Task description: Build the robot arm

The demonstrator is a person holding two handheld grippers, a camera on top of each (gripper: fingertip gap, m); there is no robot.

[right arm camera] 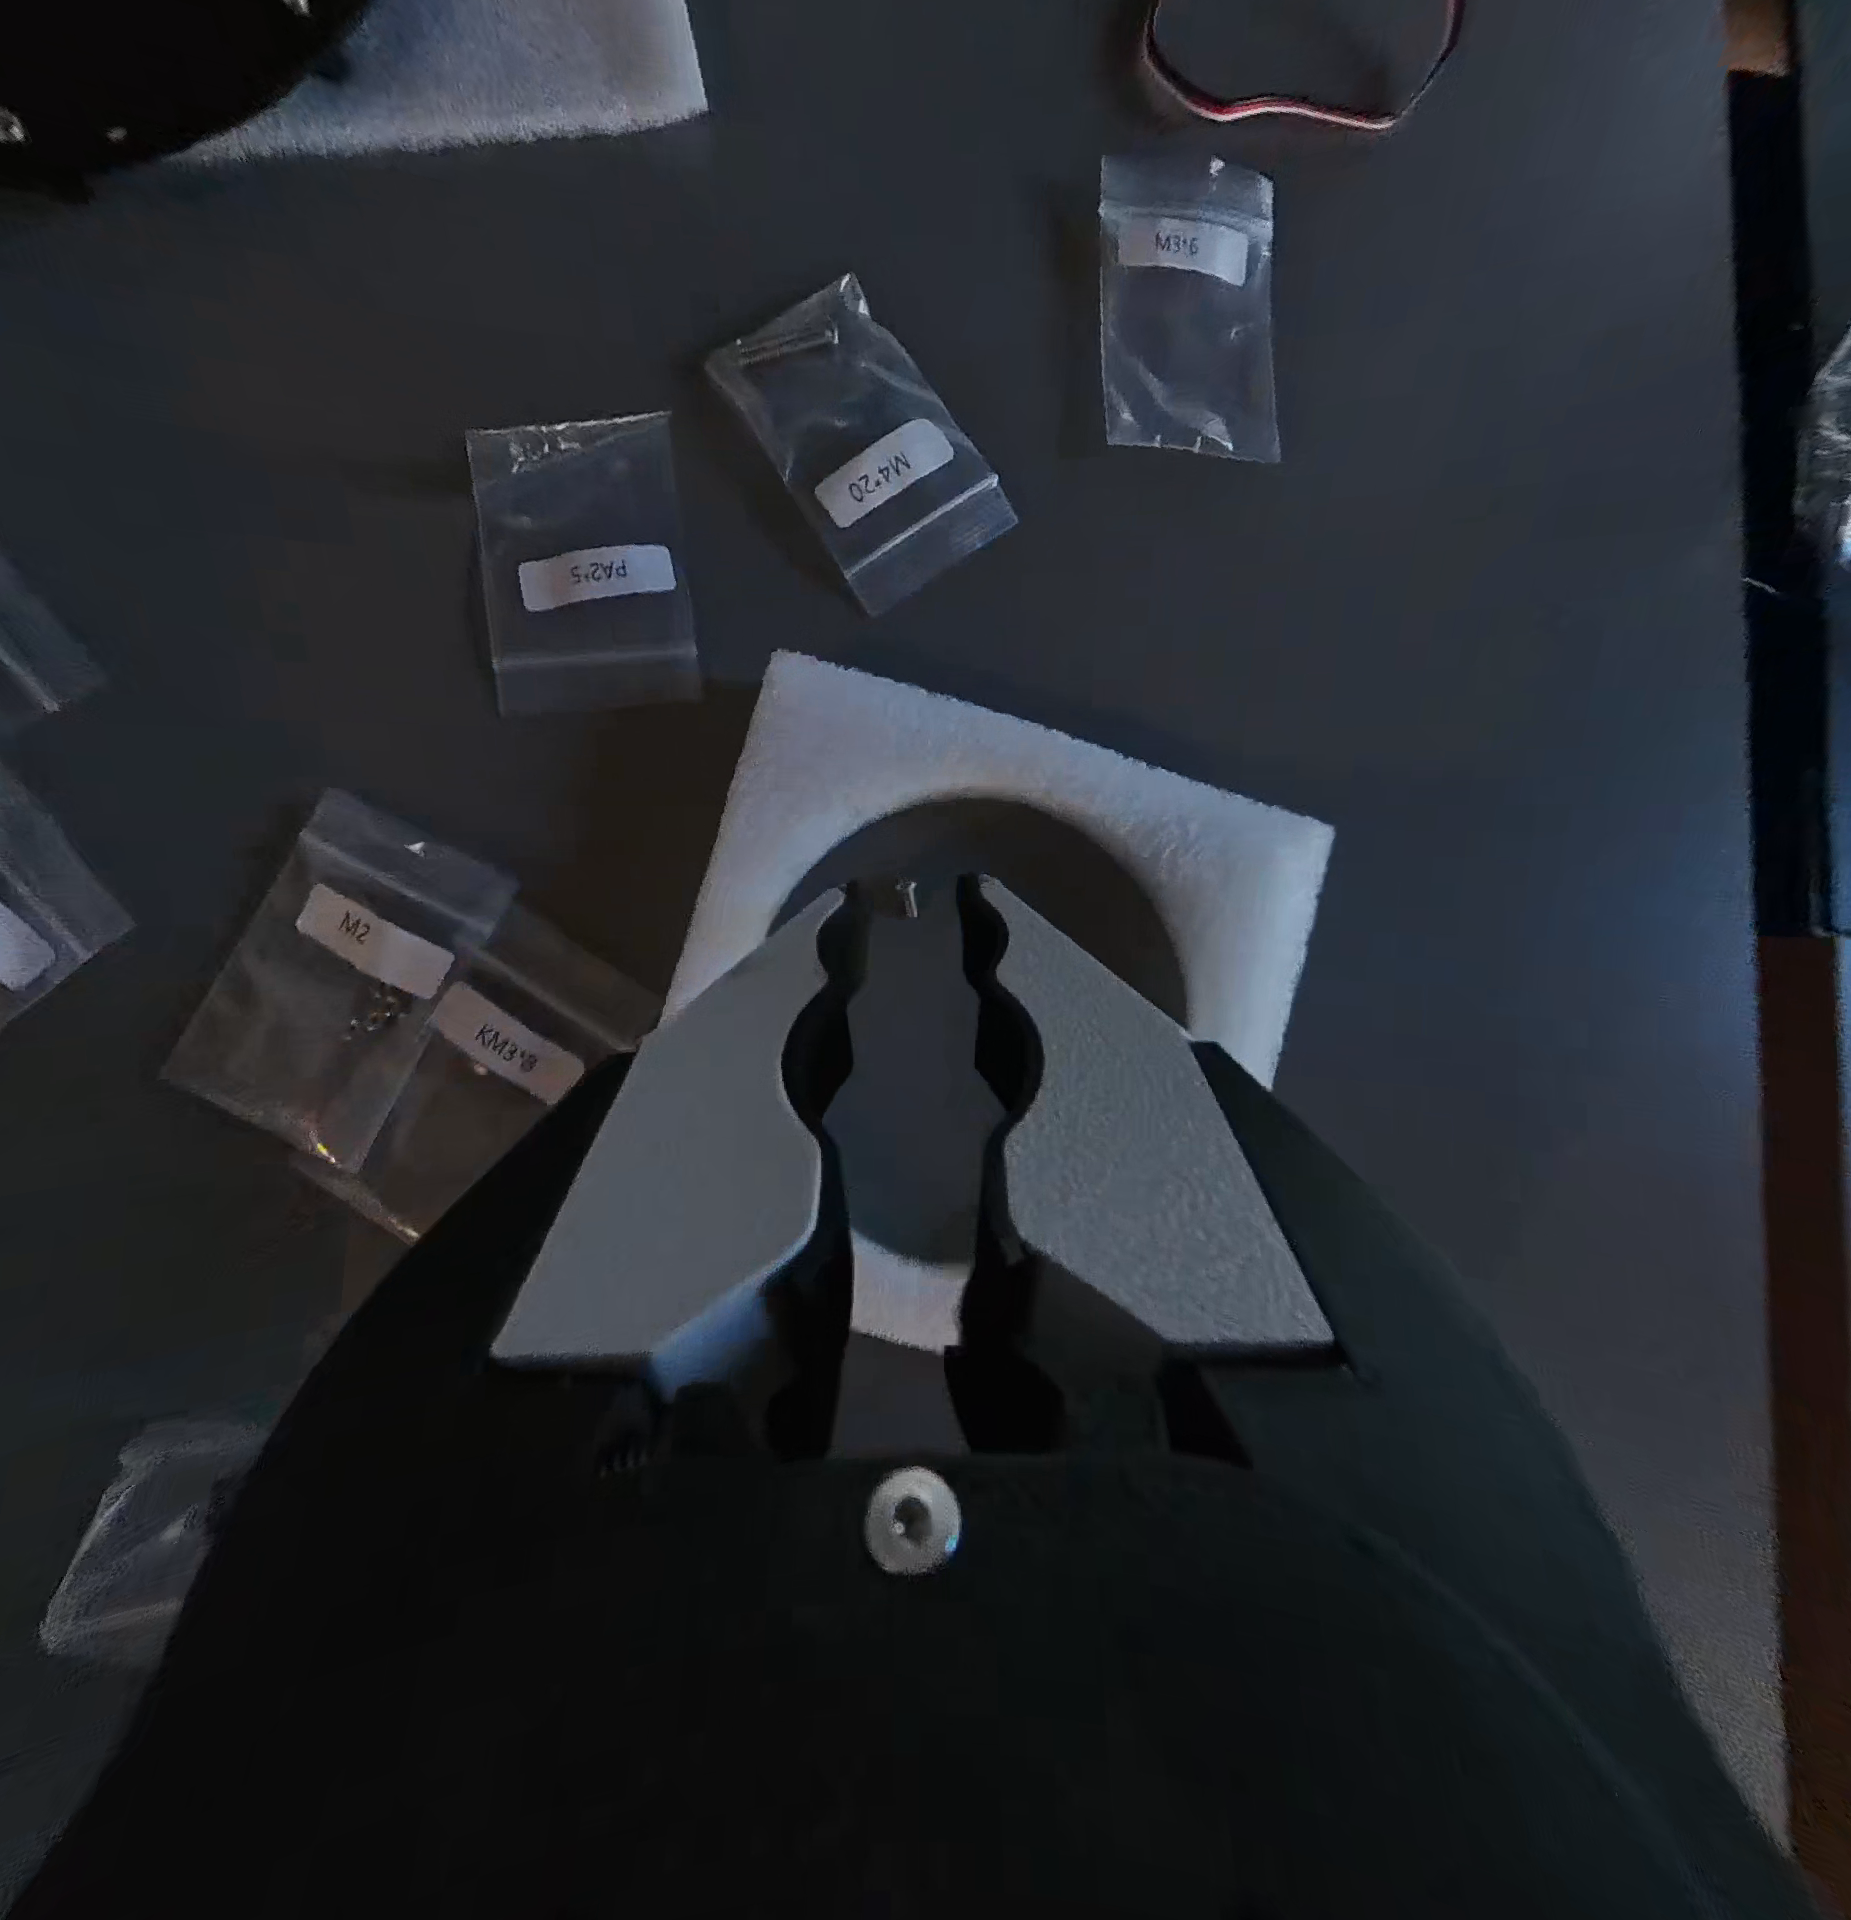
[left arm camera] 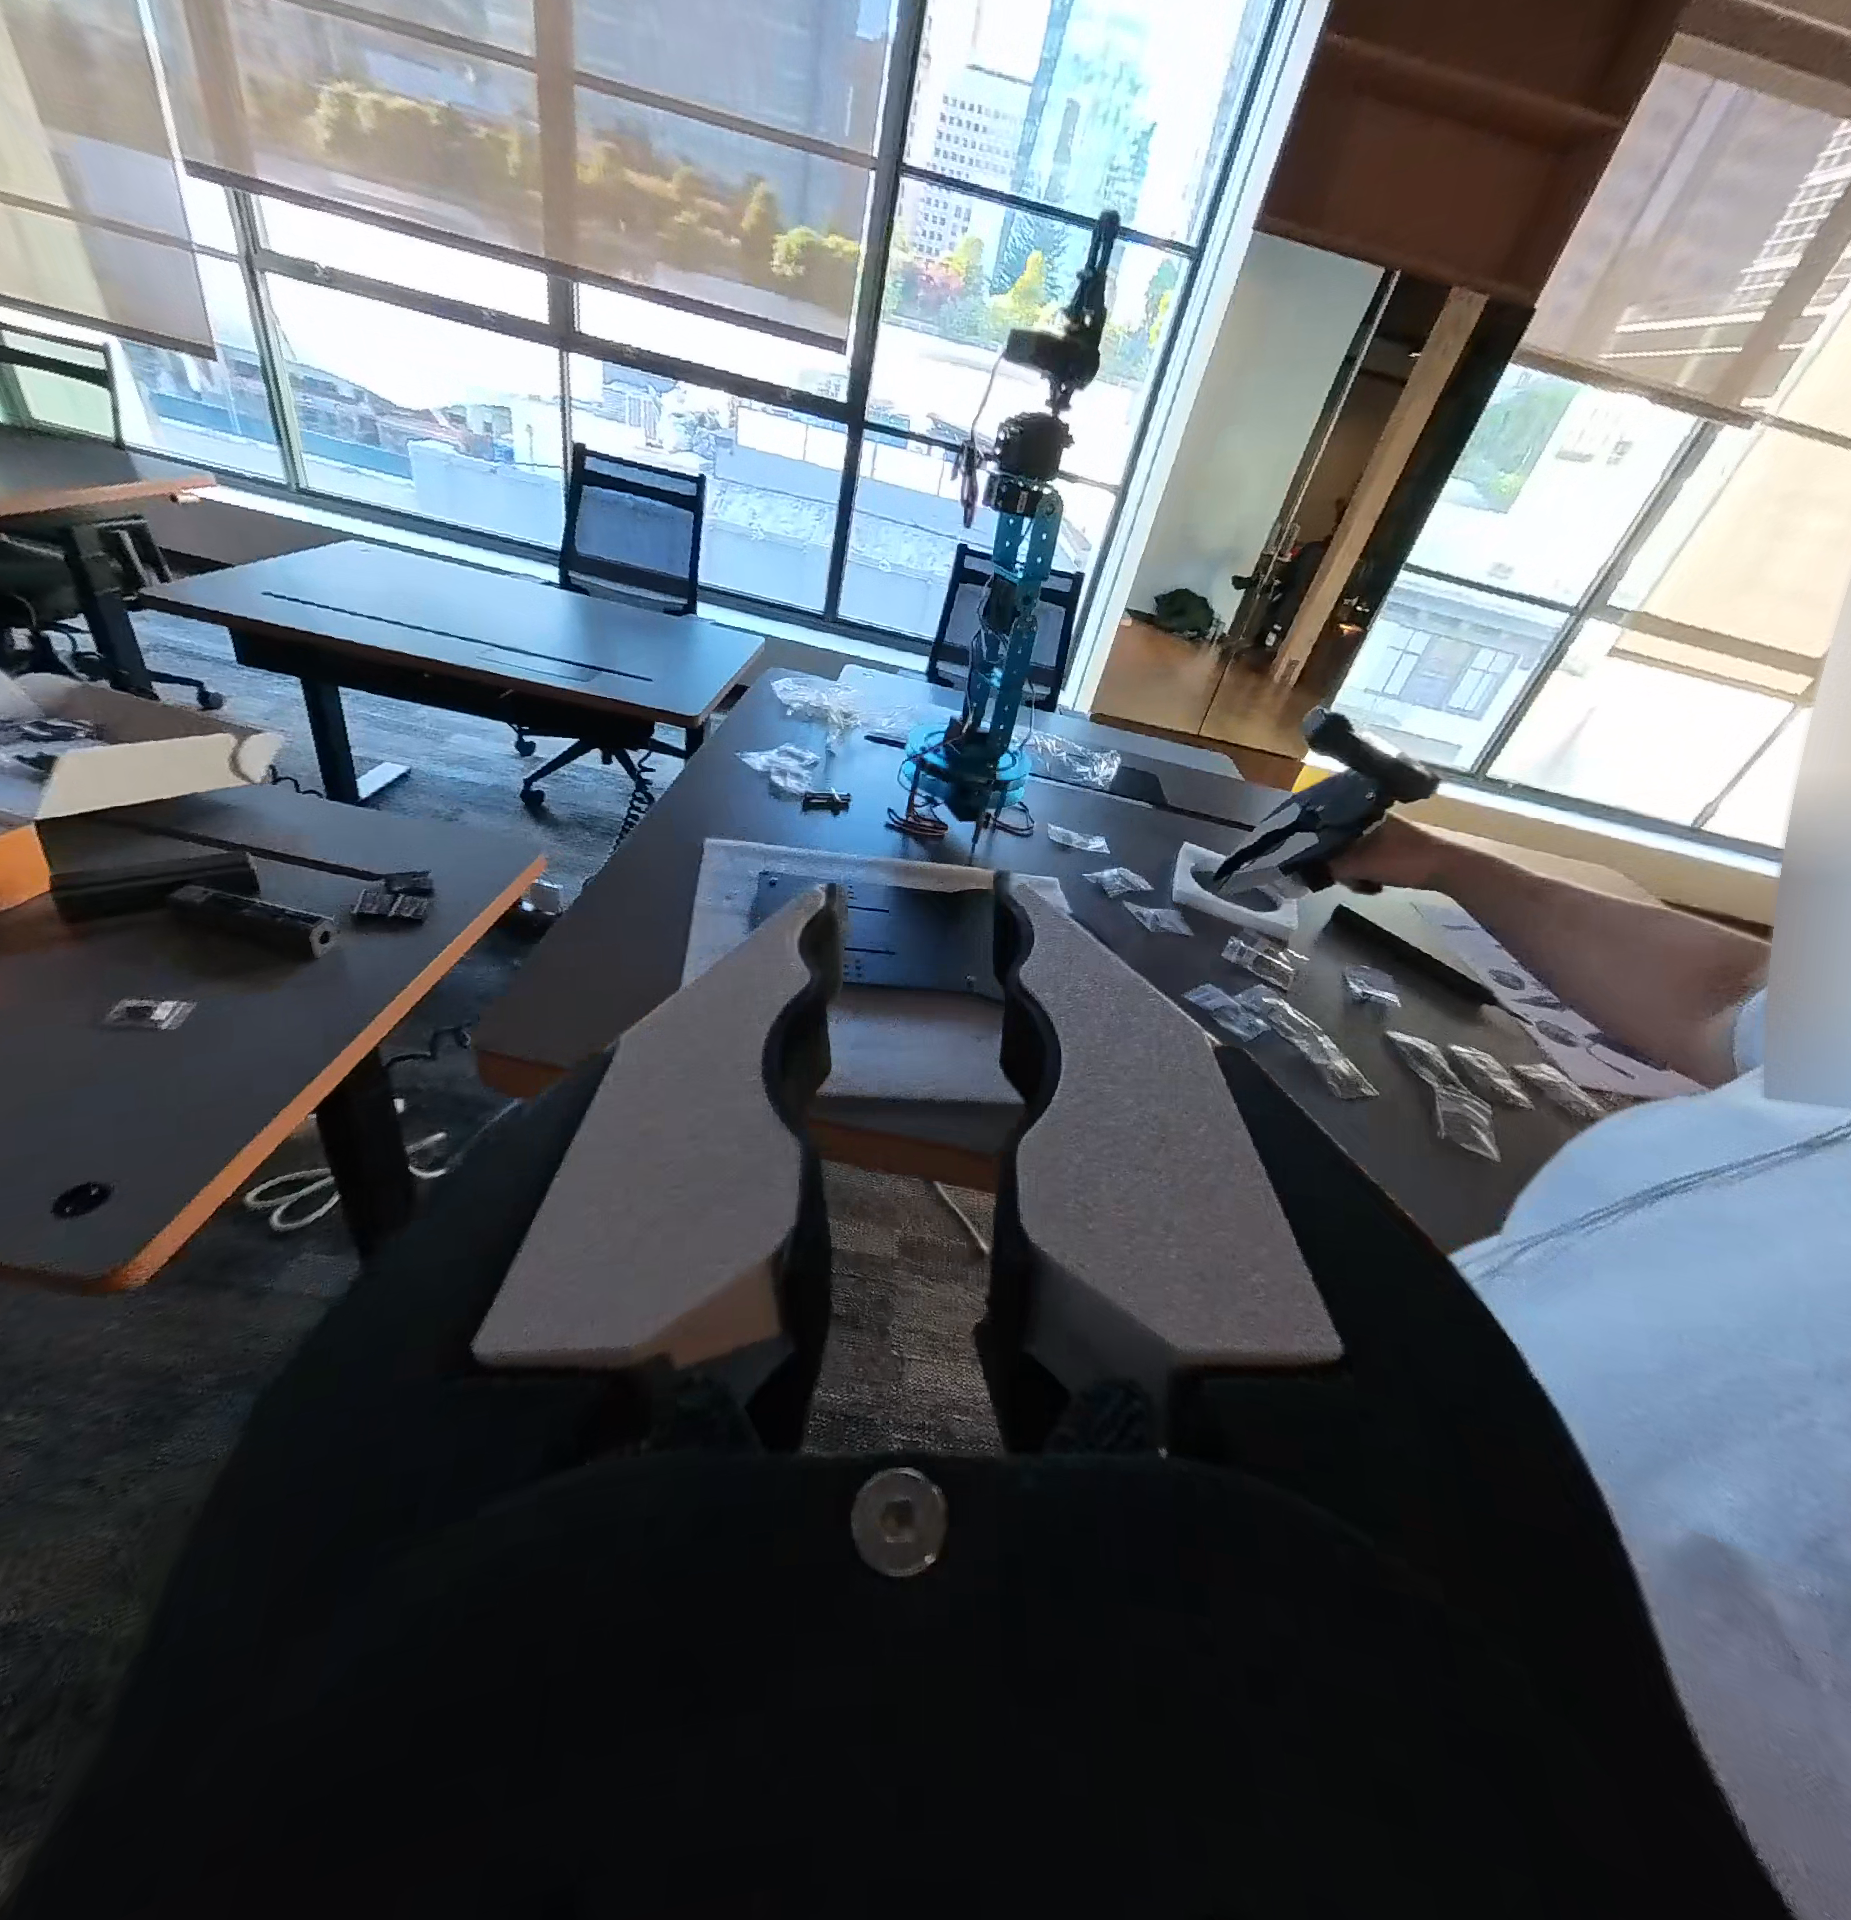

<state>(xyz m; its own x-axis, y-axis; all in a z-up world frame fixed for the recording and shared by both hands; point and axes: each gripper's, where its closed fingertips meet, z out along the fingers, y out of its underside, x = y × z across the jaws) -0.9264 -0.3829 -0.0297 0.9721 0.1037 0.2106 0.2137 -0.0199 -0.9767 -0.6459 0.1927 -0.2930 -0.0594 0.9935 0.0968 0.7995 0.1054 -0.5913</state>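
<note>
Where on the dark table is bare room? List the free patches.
Bare table lies between the white foam piece and the table's right edge. It is crowded left of the foam, where small clear bags lie close together; the right gripper hangs over the foam's round hole.

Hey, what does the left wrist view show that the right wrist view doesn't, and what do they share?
Only the left wrist view shows the room: tall windows, a blue metal robot arm model on the dark table, a black metal plate on white foam sheet, the open left gripper held in the air, and a person's forearm.

Only the right wrist view shows a small silver screw between the open right gripper's fingers, and a red-white-black wire loop.

Both show the white foam square with round cutout and clear plastic hardware bags.
</note>
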